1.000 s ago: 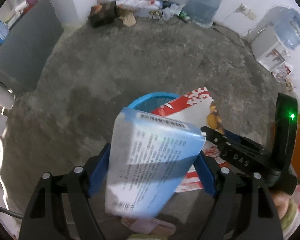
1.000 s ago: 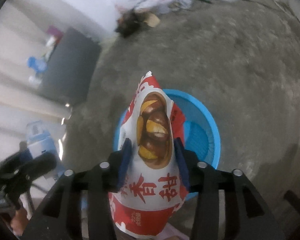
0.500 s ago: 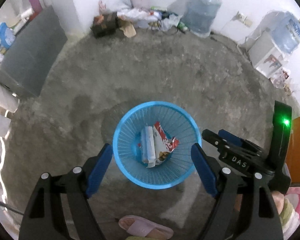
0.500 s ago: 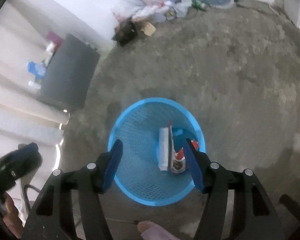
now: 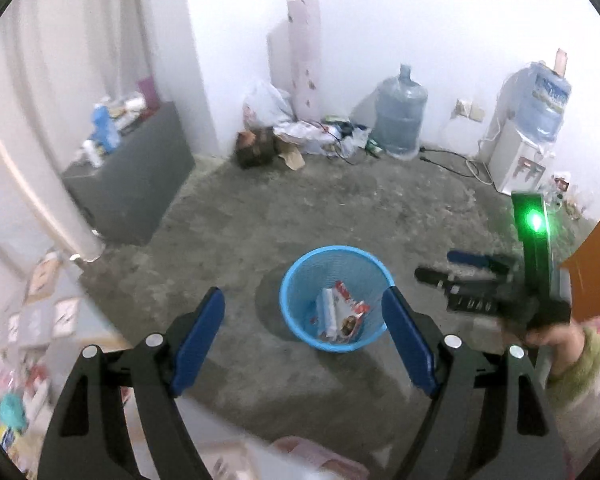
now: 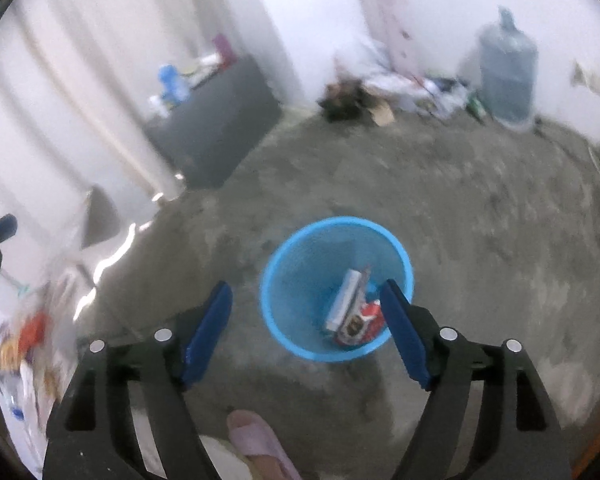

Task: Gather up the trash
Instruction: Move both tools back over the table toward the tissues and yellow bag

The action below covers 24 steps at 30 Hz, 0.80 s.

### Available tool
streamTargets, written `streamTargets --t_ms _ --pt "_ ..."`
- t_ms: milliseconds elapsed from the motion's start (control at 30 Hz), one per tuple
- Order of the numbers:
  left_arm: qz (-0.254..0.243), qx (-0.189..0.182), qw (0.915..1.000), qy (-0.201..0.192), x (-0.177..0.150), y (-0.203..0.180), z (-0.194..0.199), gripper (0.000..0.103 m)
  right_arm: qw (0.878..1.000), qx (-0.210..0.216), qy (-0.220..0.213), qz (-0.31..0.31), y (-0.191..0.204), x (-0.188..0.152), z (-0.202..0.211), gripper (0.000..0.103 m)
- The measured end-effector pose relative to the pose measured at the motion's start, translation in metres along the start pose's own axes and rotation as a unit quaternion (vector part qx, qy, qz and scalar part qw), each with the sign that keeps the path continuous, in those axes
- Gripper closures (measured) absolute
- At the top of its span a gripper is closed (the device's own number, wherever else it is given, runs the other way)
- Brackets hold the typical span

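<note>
Blue basket [image 5: 300,280] stands upright on concrete floor [image 5: 340,208], bare floor all round its rim. Inside it, white box [image 5: 327,312] leans on end, long axis toward the rim, touching red snack bag [image 5: 350,314]. Left gripper [image 5: 304,332] and right gripper [image 6: 306,320] above the basket, both spread, empty.

The floor [image 5: 340,208] is rough, matt grey concrete. On it stands a blue plastic mesh basket [image 5: 300,280]; inside lie a glossy printed red snack bag [image 5: 350,312] and a smooth pale carton [image 5: 327,312]. The fingers [image 5: 198,334] carry matt blue pads.
</note>
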<state>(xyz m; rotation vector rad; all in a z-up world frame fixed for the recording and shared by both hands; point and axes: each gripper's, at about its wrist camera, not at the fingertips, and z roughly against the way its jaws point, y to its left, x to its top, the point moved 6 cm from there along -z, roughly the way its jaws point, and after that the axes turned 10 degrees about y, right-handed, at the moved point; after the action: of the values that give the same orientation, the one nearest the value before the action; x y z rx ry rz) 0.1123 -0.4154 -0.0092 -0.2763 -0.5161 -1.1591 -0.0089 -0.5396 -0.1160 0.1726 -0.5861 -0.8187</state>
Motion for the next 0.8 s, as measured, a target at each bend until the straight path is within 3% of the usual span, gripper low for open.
streamTargets --t_ms 133,267,433,567,700,800 --pt "-0.001 0.051 0.9987 -0.007 -0.061 0.034 0.043 0.024 0.996 0.016 -0.012 0.092 0.044 -0.002 0.014 0.024" --pt "0.030 0.094 0.9951 0.003 -0.133 0.079 0.081 0.024 0.982 0.045 -0.016 0.180 0.091 -0.007 0.025 0.021" --pt "0.060 0.129 0.9896 0.020 -0.216 0.127 0.121 0.024 0.940 0.096 -0.014 0.329 0.164 -0.025 0.042 0.016" --pt "0.083 0.140 0.9861 0.031 -0.270 0.152 0.144 0.024 0.907 0.122 -0.009 0.404 0.208 -0.037 0.047 0.014" --pt "0.110 0.147 0.9826 0.029 -0.305 0.163 0.156 0.024 0.888 0.133 0.002 0.439 0.242 -0.052 0.042 0.013" --pt "0.134 0.126 0.9827 0.021 -0.326 0.163 0.159 0.024 0.875 0.156 0.019 0.458 0.264 -0.068 0.038 0.013"
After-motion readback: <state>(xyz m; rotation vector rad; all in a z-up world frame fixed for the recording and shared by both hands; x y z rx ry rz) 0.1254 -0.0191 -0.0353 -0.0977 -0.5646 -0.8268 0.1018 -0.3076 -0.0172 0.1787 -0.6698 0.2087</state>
